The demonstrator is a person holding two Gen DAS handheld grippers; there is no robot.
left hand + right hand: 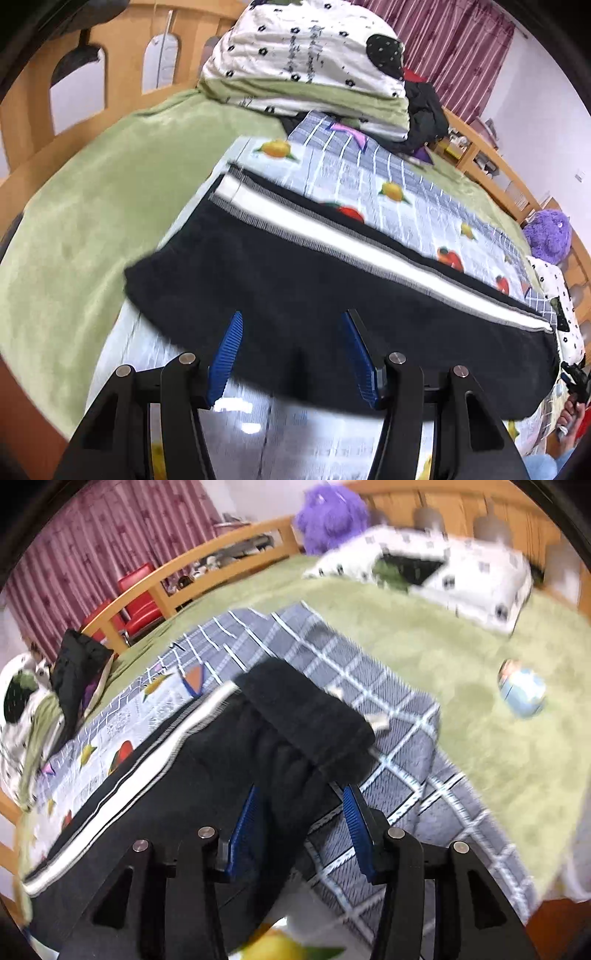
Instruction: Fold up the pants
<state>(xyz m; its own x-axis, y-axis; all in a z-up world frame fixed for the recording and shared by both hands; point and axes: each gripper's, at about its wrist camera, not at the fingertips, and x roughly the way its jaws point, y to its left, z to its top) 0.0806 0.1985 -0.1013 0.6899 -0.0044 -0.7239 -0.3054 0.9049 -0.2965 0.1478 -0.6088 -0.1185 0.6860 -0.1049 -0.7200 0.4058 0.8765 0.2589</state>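
Black pants [280, 295] with a white side stripe [369, 254] lie stretched across a patterned sheet [413, 184] on the bed. My left gripper [293, 321] hovers over their near edge, its blue pads [227, 354] wide apart and pressing on nothing. In the right wrist view the pants [155, 797] end in a bunched elastic waistband [306, 716]. My right gripper [301, 794] stands open around a fold of black cloth just below that waistband. The right-hand pad is clear of the cloth.
A green blanket [110, 192] covers the bed inside a wooden frame [122, 48]. A folded quilt [306, 62] and dark clothes [424, 110] lie at one end, a pillow [461, 572] and purple plush toy [332, 513] at the other. A small round tin [522, 692] sits on the blanket.
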